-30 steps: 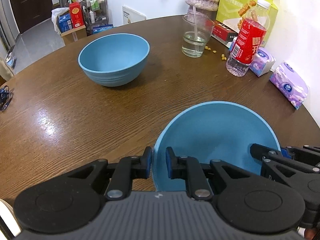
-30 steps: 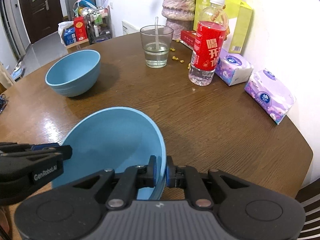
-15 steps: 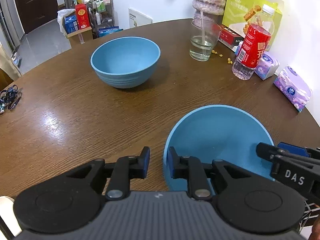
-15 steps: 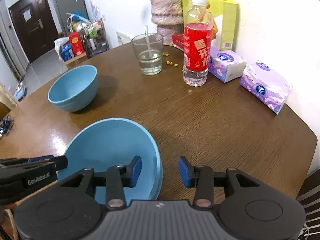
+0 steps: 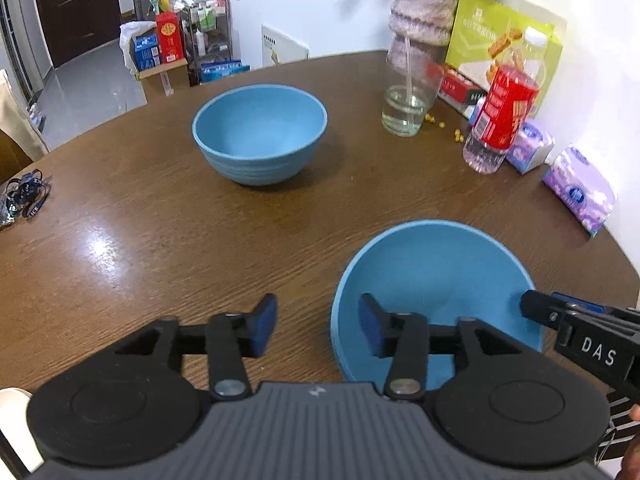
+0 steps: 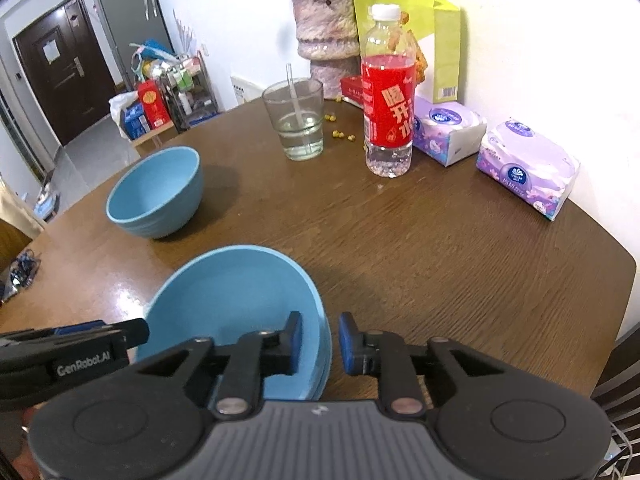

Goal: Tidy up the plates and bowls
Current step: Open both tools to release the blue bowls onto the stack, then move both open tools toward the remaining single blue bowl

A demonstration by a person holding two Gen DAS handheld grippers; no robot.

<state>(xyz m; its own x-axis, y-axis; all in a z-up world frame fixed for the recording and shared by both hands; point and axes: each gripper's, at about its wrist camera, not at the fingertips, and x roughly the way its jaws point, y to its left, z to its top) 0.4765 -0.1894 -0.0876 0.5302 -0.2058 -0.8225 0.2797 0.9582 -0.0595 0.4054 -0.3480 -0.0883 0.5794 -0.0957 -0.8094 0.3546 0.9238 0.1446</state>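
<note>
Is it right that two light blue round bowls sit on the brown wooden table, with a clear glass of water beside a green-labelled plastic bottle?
No: the plastic bottle has a red label, as the right wrist view shows. The rest holds.

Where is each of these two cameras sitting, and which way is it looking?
Left wrist: rides the left gripper, looking forward and down along its opening fingers, which straddle the near bowl's rim; right gripper's tip at right.
Right wrist: rides the right gripper, aimed likewise, its closing pads apart astride that bowl's opposite rim; left gripper's tip at left.
Shared: both bowls, far bowl, glass, red-labelled bottle, wooden table.
</note>
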